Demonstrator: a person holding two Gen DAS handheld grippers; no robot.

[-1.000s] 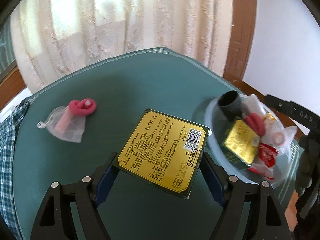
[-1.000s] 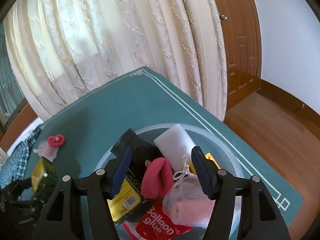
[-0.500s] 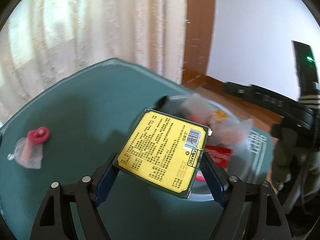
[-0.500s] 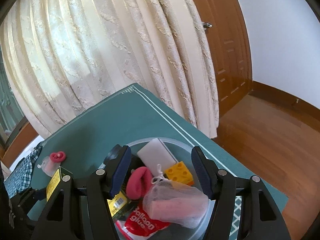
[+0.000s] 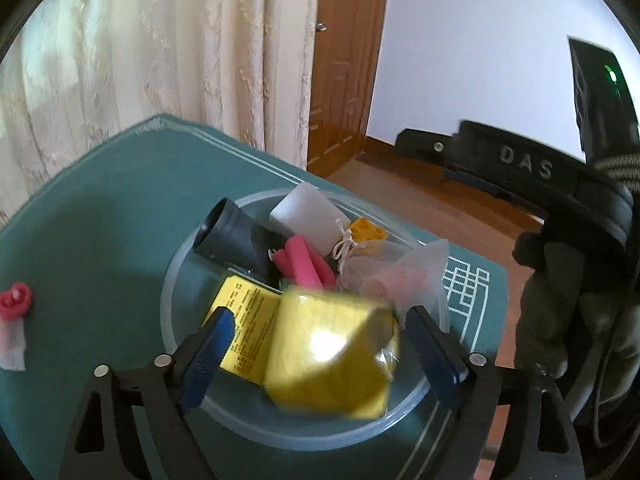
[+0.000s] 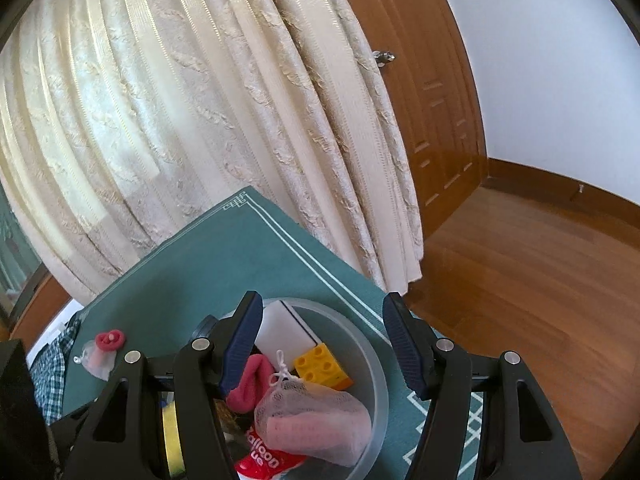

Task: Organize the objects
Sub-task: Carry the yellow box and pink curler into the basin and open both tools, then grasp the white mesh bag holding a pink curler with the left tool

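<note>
A: Where is the yellow box (image 5: 334, 354) right now?

B: It's blurred, sitting between your left gripper (image 5: 316, 346)'s fingers (image 5: 208, 346) over the near part of the clear bowl (image 5: 178, 280). Those fingers have just been opening, and they stand apart with a gap on each side of the box, so nothing presses on it.

A: And what lies in the bowl?

B: A second yellow box (image 5: 244, 322) lies flat under it at the left. Behind that you have a dark grey tube (image 5: 232, 240), a white block (image 5: 306, 216), a pink roll (image 5: 306, 264), a yellow toy brick (image 5: 366, 234) and a mesh pouch (image 5: 394, 276) with something pink inside. From your right wrist you can also see a red balloon-glue packet (image 6: 266, 460) at the near edge.

A: My right gripper (image 6: 320, 346)?

B: Its fingers are apart over the far side of the bowl, with nothing between them.

A: Anything left out on the desk (image 5: 120, 200)?

B: 1 more mesh pouch with a pink roll (image 6: 105, 350) lies on the green cloth, well apart from the bowl on its left. A curtain (image 6: 200, 120) hangs behind the desk, beside a wooden door (image 6: 432, 100).
</note>
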